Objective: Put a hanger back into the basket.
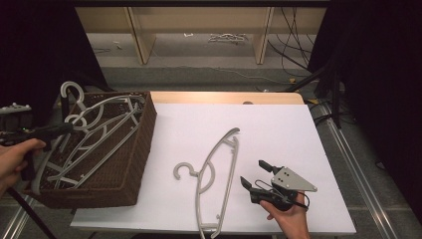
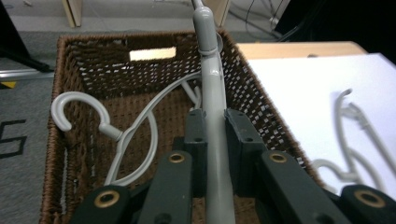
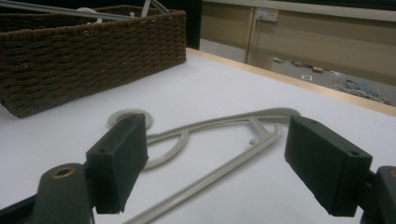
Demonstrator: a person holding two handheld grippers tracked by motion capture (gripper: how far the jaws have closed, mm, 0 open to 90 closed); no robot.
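A brown wicker basket [image 1: 142,144] stands at the table's left edge with grey plastic hangers in it. My left gripper [image 1: 69,128] is shut on the bar of a grey hanger [image 2: 212,88] held over the basket; its hook reaches past the basket's far rim. Another grey hanger [image 2: 135,128] lies inside the basket below. One more grey hanger [image 1: 216,177] lies flat on the white table. My right gripper [image 1: 253,173] stands open just to the right of that hanger, low over the table, with the hanger [image 3: 219,140] ahead of its jaws.
The white table sheet [image 1: 278,129] has free room at the back and right. The basket wall [image 3: 84,56] rises at the left in the right gripper view. Wooden furniture legs and cables are on the floor beyond the table.
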